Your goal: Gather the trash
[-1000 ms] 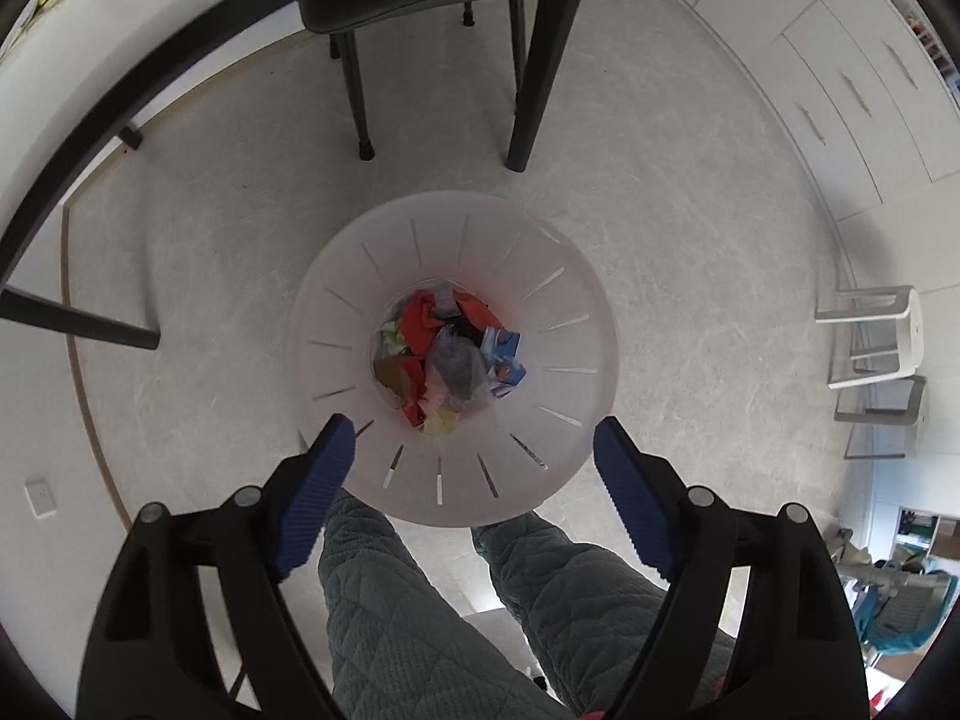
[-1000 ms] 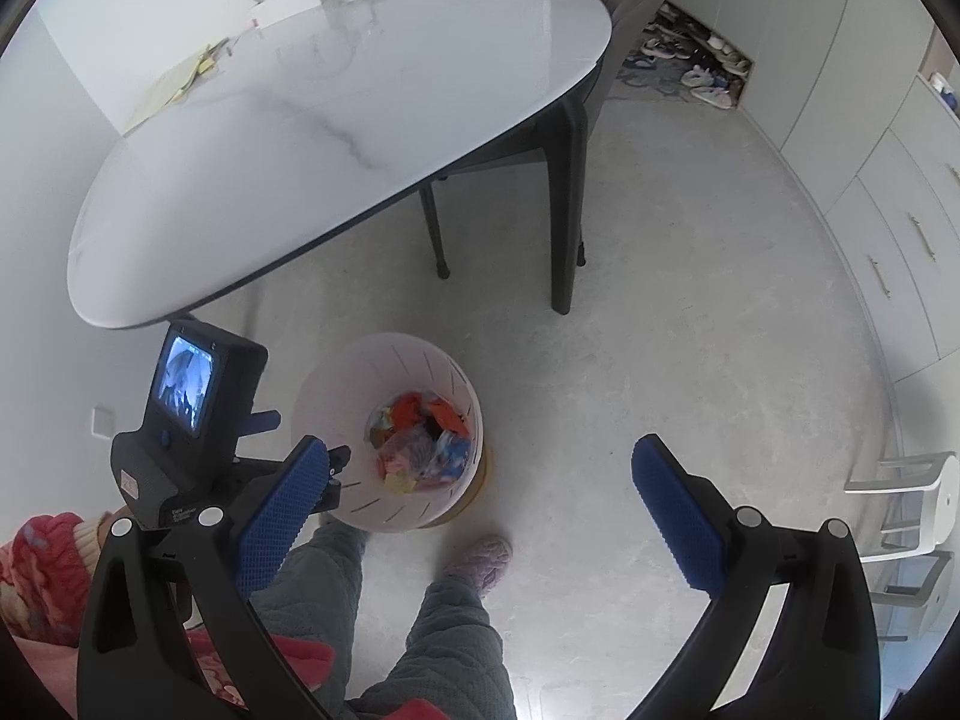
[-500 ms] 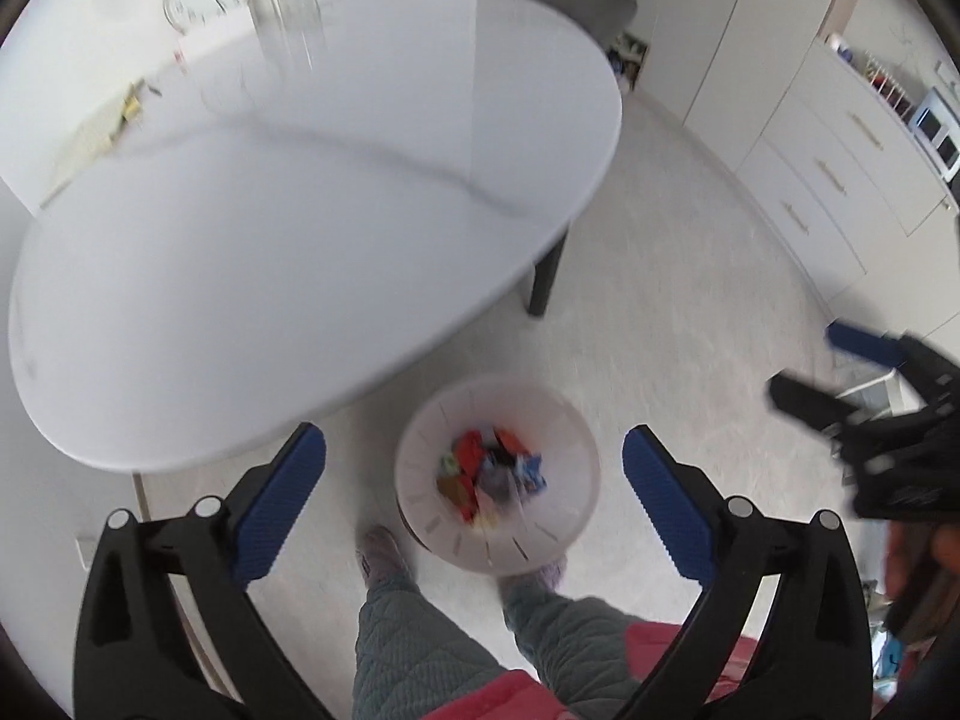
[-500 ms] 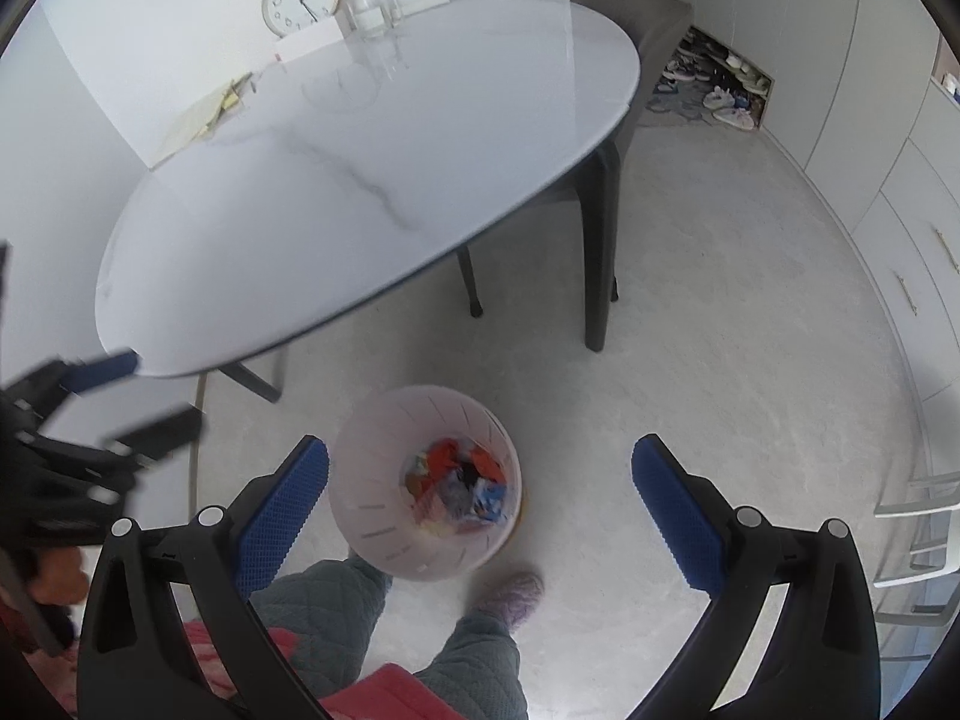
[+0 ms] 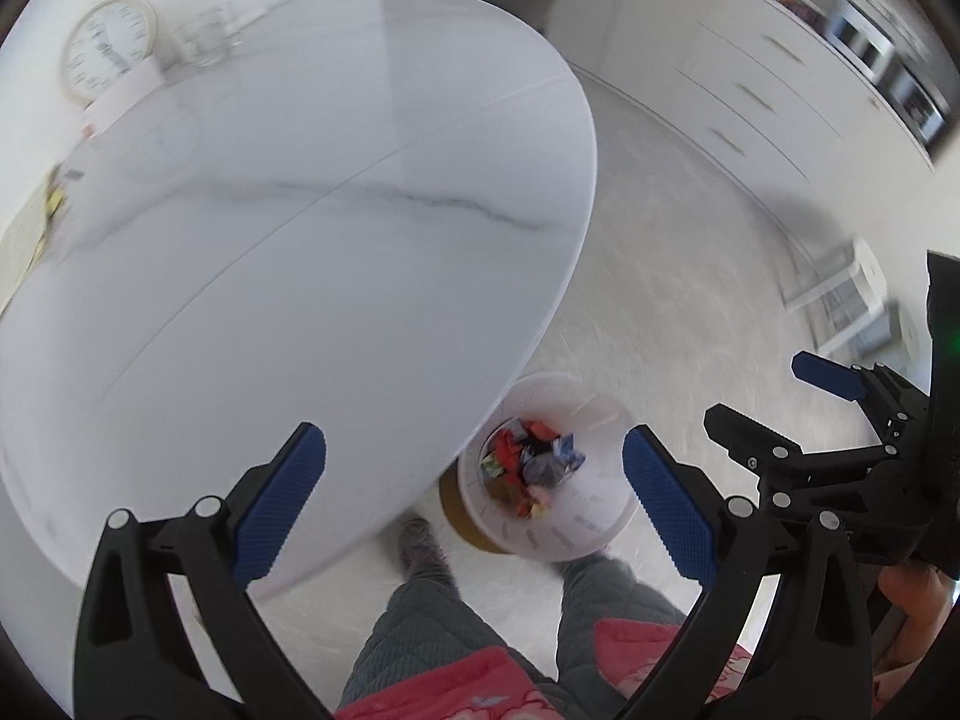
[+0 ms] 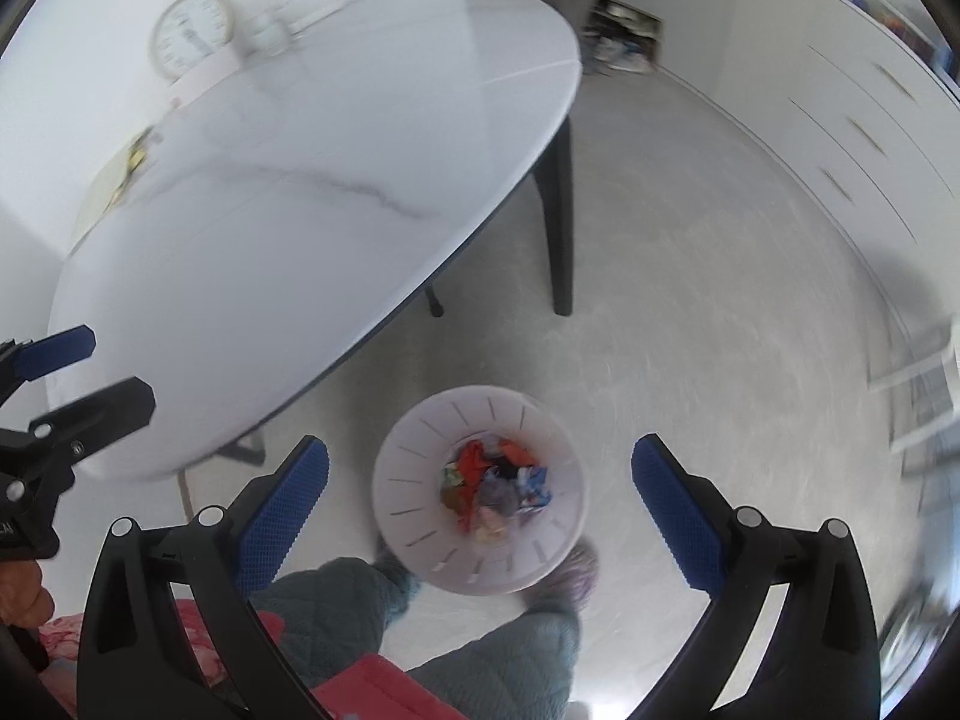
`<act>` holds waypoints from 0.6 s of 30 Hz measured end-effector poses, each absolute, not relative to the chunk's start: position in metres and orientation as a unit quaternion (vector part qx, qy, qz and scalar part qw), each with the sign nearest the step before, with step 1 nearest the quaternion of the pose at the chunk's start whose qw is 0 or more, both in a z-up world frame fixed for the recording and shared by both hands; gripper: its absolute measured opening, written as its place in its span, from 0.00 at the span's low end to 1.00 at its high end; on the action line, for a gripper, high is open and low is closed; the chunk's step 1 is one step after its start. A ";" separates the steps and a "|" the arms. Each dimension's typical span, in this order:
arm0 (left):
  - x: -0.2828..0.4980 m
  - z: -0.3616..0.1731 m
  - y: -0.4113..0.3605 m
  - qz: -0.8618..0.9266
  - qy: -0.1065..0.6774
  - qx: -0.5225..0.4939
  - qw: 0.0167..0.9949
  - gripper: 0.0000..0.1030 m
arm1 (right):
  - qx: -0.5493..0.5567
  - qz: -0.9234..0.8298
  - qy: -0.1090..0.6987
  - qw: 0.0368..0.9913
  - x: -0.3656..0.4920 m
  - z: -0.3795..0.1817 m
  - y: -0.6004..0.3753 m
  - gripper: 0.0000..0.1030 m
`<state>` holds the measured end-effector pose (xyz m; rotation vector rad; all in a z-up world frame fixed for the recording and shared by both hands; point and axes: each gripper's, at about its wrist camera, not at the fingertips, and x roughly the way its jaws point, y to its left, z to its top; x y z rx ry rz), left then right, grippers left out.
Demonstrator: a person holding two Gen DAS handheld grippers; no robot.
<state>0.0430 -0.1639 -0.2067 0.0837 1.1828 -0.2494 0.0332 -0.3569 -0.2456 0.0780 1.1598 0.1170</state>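
**A:** Where do you stand with the trash?

**B:** Your left hand-held gripper (image 5: 474,495) has its blue pads spread wide with nothing between them, and your right hand-held gripper (image 6: 480,501) is just as wide and just as empty. Both point steeply down at the floor in front of you.

**A:** And the trash itself?

**B:** The crumpled wrappers (image 6: 495,489), red, orange and blue, lie heaped in the bottom of the white slotted bin (image 6: 420,420). The bin stands on the floor (image 6: 690,300) between your feet and just off the near edge of the counter (image 6: 300,210), partly tucked under that edge in the left view.

**A:** Why there?

**B:** My guess is that it keeps the bin within a short reach of the counter, so you can drop pieces straight down into it.

**A:** Anything left to collect?

**B:** The marble top looks bare near you; a clock (image 6: 192,39) and some papers (image 6: 120,180) sit at its far edge, too blurred to judge as trash
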 end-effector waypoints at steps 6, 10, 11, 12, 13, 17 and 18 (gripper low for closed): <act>0.051 -0.198 -0.131 -0.151 0.539 0.080 0.825 0.92 | 0.062 -0.004 0.533 0.844 0.022 -0.234 -0.323 0.98; 0.062 -0.178 -0.106 -0.150 0.520 0.083 0.836 0.92 | 0.063 -0.026 0.503 0.861 0.029 -0.204 -0.306 0.98; 0.065 -0.170 -0.101 -0.147 0.513 0.082 0.841 0.92 | 0.063 -0.028 0.496 0.866 0.032 -0.196 -0.304 0.98; 0.068 -0.161 -0.095 -0.140 0.502 0.082 0.849 0.92 | 0.063 -0.027 0.484 0.873 0.036 -0.183 -0.299 0.98; 0.072 -0.152 -0.089 -0.132 0.492 0.083 0.857 0.92 | 0.061 -0.025 0.471 0.880 0.040 -0.170 -0.295 0.98; 0.084 -0.116 -0.069 -0.115 0.469 0.090 0.871 0.92 | 0.038 -0.026 0.429 0.902 0.054 -0.124 -0.276 0.98; 0.085 -0.105 -0.063 -0.107 0.461 0.087 0.876 0.92 | 0.034 -0.027 0.417 0.908 0.057 -0.113 -0.272 0.98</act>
